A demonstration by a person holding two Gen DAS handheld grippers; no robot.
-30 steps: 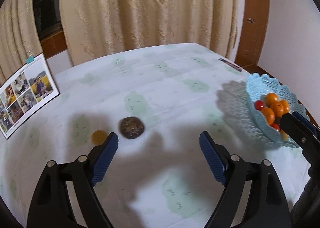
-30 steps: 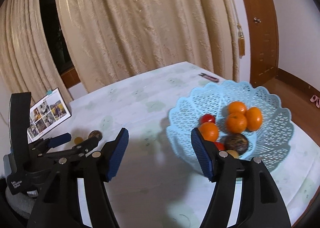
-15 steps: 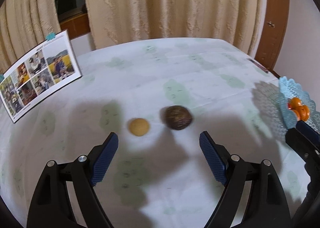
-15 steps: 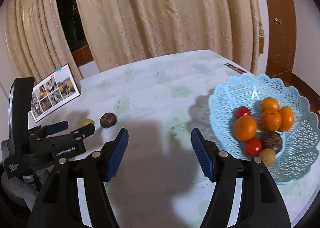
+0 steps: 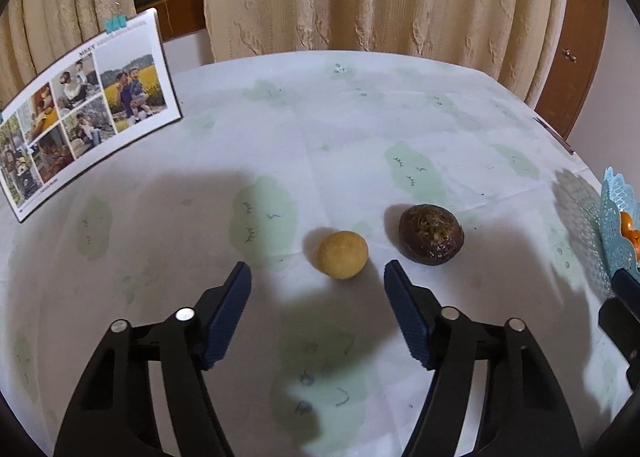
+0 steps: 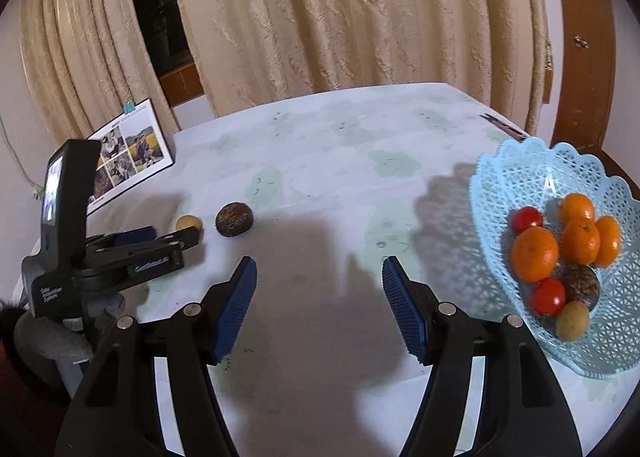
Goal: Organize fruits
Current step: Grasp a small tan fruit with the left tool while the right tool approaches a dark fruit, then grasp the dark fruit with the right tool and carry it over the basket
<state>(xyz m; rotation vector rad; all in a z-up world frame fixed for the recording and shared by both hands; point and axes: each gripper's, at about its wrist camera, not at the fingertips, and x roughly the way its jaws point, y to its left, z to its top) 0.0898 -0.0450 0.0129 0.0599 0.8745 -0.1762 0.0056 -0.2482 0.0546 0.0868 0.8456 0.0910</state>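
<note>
Risk lies with the round yellow fruit (image 5: 342,254) rolling off if your wide-open left gripper (image 5: 317,280) (empty, like the right gripper (image 6: 319,273)) nudges it sideways toward the dark fruit (image 5: 431,233).

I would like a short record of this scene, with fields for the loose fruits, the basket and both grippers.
loose fruits: small yellow fruit and dark brown fruit, apart on the table
basket: blue basket holding oranges, red tomatoes and other fruits
left hand-held gripper: open, just before the yellow fruit
right hand-held gripper: open, empty
</note>
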